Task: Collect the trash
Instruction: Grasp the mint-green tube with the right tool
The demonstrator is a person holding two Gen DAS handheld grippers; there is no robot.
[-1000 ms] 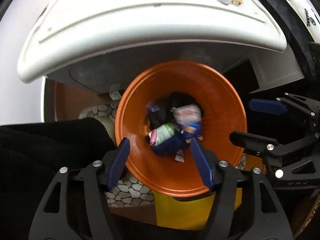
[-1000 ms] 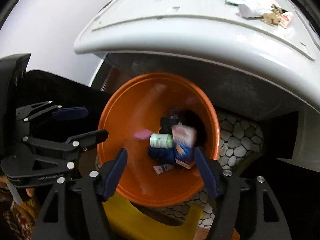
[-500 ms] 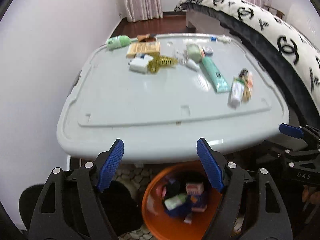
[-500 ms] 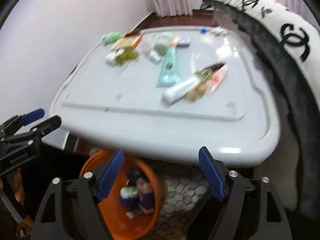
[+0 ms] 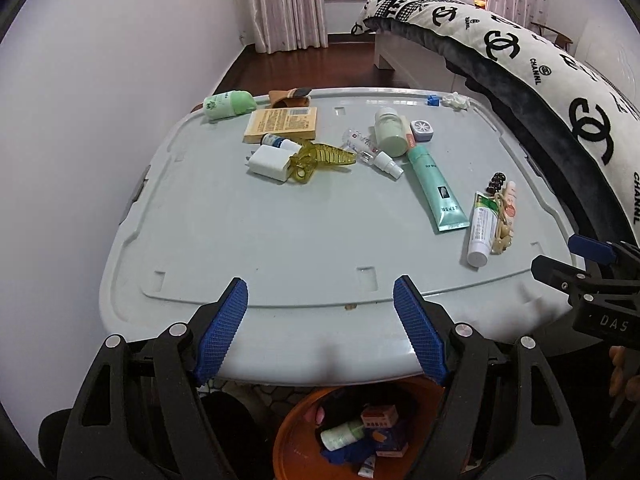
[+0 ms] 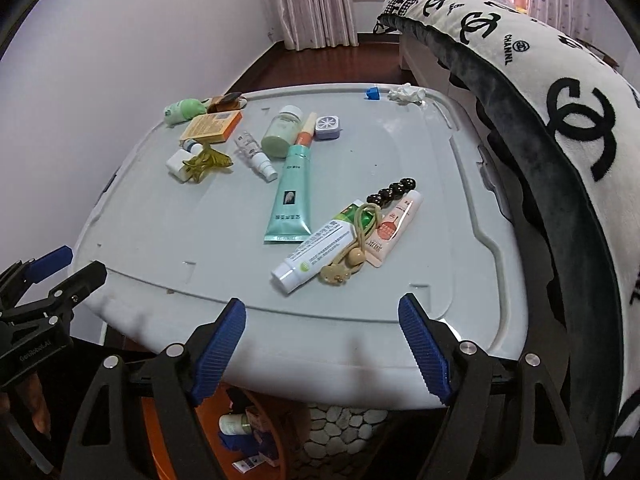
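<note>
I'm seeing a smooth, faintly glossy grey plastic table [image 5: 304, 240] with a moulded rim. Near its right edge lie a teal tube [image 6: 291, 196] and a white tube [image 6: 316, 250], both soft plastic with a slight sheen. At the far left corner, a matt cardboard box [image 5: 284, 124]. Below the near edge, the orange bin [image 5: 294, 440] looks like shiny plastic. The blanket [image 6: 560, 120] beside the table is plush cloth.

A black-and-white logo-print blanket [image 5: 520, 52] runs along the right side, over a bed [image 5: 404, 56]. Pink patterned curtains [image 5: 288, 4] hang at the far wall — dark wood floor [image 5: 304, 68] below them. A plain white wall [image 5: 100, 80] stands left. Pebble-pattern flooring [image 6: 344, 428] shows beneath the near edge.
</note>
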